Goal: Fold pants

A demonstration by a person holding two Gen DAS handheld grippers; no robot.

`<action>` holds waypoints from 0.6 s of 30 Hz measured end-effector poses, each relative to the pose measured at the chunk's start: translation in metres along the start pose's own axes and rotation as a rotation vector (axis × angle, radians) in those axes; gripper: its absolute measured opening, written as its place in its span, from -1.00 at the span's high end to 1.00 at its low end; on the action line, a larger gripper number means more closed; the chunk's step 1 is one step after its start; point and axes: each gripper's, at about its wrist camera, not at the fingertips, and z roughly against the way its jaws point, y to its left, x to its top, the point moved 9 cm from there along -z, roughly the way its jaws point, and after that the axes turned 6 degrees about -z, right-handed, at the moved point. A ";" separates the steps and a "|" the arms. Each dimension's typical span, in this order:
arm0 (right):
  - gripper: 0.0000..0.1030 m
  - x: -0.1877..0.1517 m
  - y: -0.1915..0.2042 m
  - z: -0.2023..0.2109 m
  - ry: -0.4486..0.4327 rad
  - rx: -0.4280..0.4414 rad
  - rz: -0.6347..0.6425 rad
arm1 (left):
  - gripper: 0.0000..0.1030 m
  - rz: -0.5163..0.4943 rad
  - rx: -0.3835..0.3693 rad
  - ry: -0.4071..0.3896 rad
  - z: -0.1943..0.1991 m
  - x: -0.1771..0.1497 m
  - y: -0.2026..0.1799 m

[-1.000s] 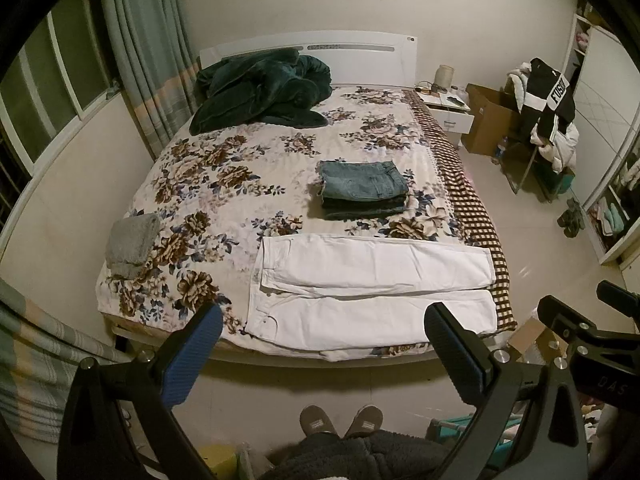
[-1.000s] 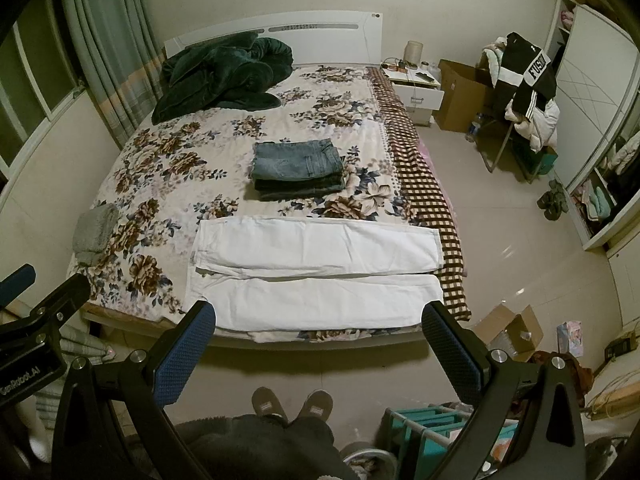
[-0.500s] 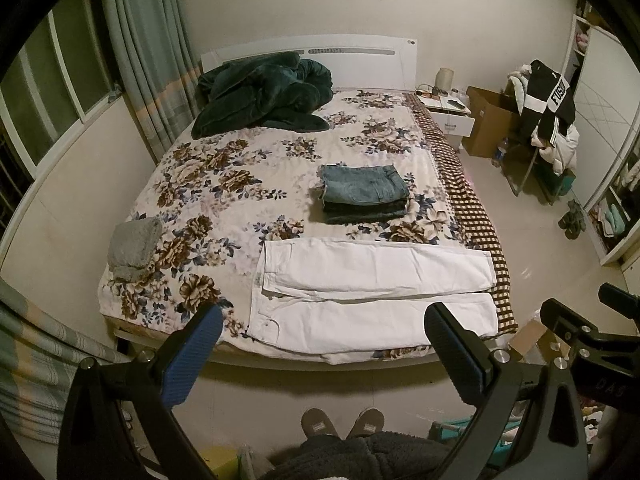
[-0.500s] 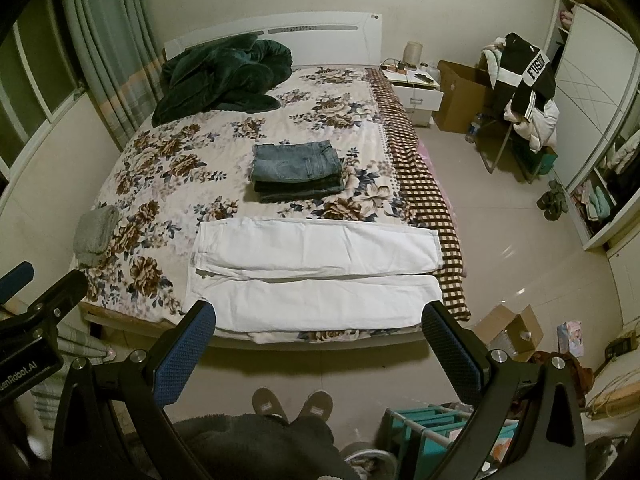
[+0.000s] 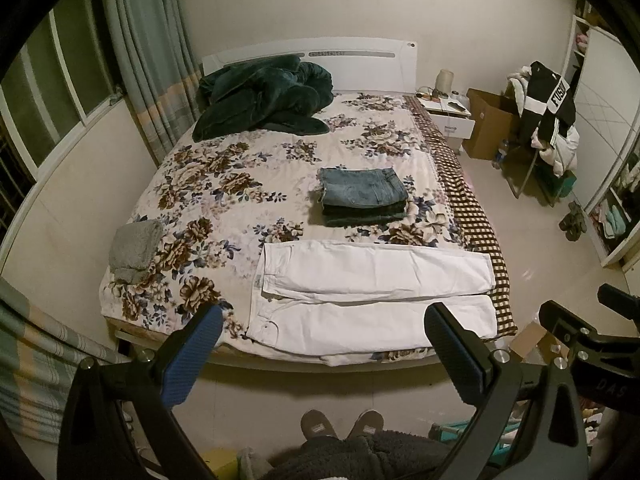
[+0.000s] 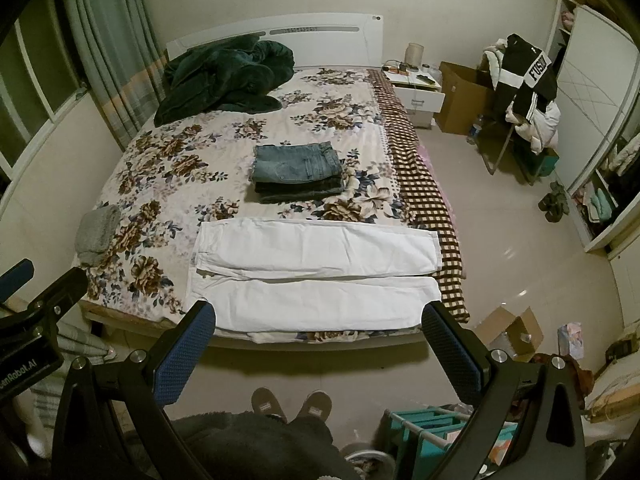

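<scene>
Green blanket point(image 5: 264, 100), folded jeans point(image 5: 362, 196)

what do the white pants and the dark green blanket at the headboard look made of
White pants: probably cotton twill or denim; matte, lying flat with crisp edges and seams. Dark green blanket: likely plush fleece or velvet; soft sheen on thick, rounded folds. Neither can be confirmed by look alone.

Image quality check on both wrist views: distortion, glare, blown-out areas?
Left wrist: strong fisheye bowing, black corner vignette, dim warm light; white pants near clipping but seams readable; open left gripper sharp. Right wrist: same distortion; glare spots on floor tiles; bed pattern crisp; right gripper open.
</scene>
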 end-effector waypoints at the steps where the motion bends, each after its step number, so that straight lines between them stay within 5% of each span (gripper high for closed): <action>1: -1.00 0.001 0.001 0.003 0.000 0.002 0.001 | -1.00 0.000 0.001 -0.001 0.001 0.002 -0.001; 18: -1.00 0.014 -0.022 -0.034 0.018 0.031 0.008 | -1.00 0.065 0.040 -0.025 -0.030 0.018 -0.021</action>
